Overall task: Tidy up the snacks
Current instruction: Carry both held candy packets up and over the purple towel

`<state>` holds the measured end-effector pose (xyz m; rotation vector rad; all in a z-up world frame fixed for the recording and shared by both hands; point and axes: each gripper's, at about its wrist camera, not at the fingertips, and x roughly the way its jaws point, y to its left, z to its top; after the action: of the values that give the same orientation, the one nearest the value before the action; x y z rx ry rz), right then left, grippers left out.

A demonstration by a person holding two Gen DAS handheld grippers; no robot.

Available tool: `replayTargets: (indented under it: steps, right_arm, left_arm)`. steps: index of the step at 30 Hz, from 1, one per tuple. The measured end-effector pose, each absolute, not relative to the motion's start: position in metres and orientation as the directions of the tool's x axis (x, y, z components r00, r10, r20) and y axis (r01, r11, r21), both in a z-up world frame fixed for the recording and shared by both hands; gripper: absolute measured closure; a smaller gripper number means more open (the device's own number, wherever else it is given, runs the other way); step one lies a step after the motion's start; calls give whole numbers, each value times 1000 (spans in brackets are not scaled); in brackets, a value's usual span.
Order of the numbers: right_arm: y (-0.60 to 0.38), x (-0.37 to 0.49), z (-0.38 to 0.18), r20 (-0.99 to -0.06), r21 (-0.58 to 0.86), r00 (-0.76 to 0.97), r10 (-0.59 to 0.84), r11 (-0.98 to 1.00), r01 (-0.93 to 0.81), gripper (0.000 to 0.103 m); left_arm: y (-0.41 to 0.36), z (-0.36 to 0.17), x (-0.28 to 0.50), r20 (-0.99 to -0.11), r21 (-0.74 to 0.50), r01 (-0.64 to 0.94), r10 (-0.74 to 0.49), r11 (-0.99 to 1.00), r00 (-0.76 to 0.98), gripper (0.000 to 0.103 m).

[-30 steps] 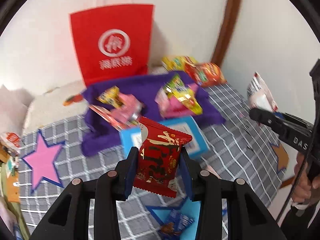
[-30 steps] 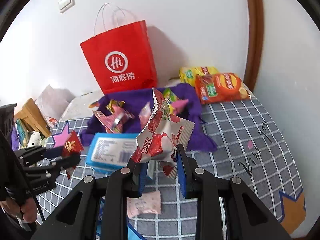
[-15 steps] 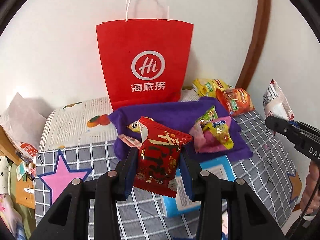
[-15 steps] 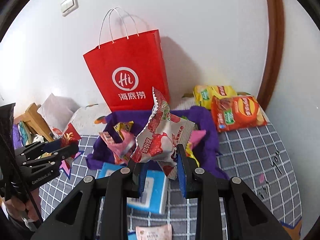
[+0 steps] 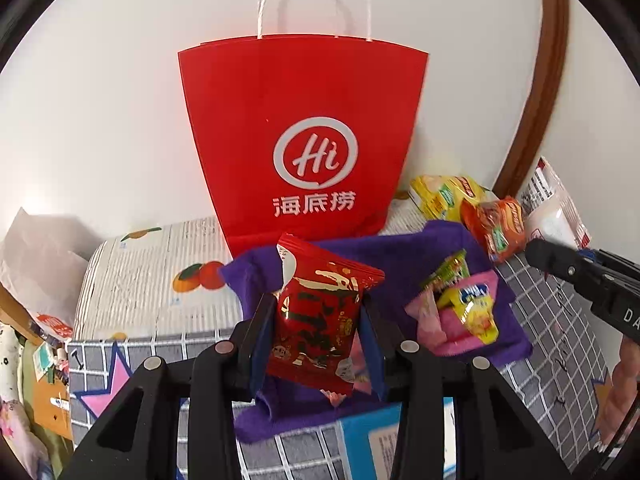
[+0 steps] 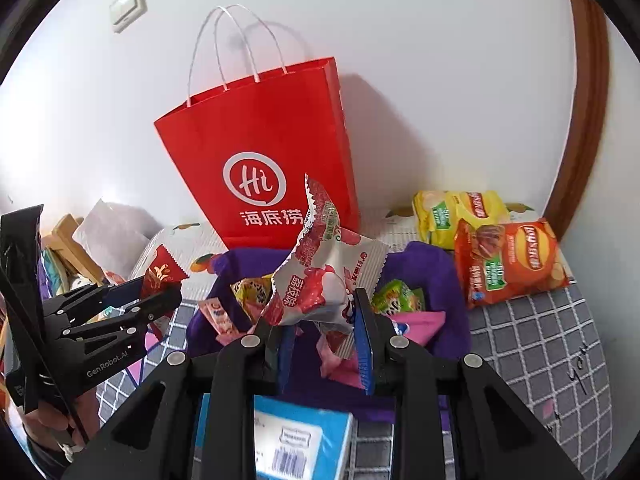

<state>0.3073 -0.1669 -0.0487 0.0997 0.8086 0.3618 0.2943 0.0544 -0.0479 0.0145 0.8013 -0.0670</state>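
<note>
**Two packets held before the red bag**

My left gripper (image 5: 318, 332) is clamped on a red snack packet (image 5: 320, 316), held upright in front of the red paper bag (image 5: 304, 136), which stands against the wall at the back edge of the bed. My right gripper (image 6: 324, 336) is closed tight on a crumpled red-and-white snack packet (image 6: 320, 276), also raised before that bag.

Only the right wrist view gives me the wall switch (image 6: 127, 6) and both chip bags in full, the yellow chip bag (image 6: 456, 212) behind the orange chip bag (image 6: 512, 260) at the bed's back right corner. The left wrist view alone shows the fruit-print cover (image 5: 152, 276) spreading left of the bag.

The purple cloth (image 5: 472, 240), heaped with small sweets (image 5: 464, 304), lies just in front of the bag; a blue box (image 6: 304, 436) sits at its near edge. The checked blanket (image 6: 532, 340) lies bare on the right.
</note>
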Motion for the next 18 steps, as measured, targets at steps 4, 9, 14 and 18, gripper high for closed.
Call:
replayTargets:
  steps: [4,9,14,18]
  right_arm:
    - [-163,325,-50,-686,247,623,377,925,-288,76]
    - [-159,342,-59,-685,269,609,400,916,-298,76]
    - [-158,357,-87,-719,278,570,398,916,-289,76]
    - [-159,367,-100,-746,274,541,390,919,-285,76]
  left_arm:
    - [55,-50,311,-719,-5,54,-41,999,693,65]
    - [58,-62,328,-727,-28,45,-52,999,685,65]
    - [61,-77,340,-740,-43,47,-64,998,669,65]
    - [67,-89,345,-744,-57,40,-69,998,665,65]
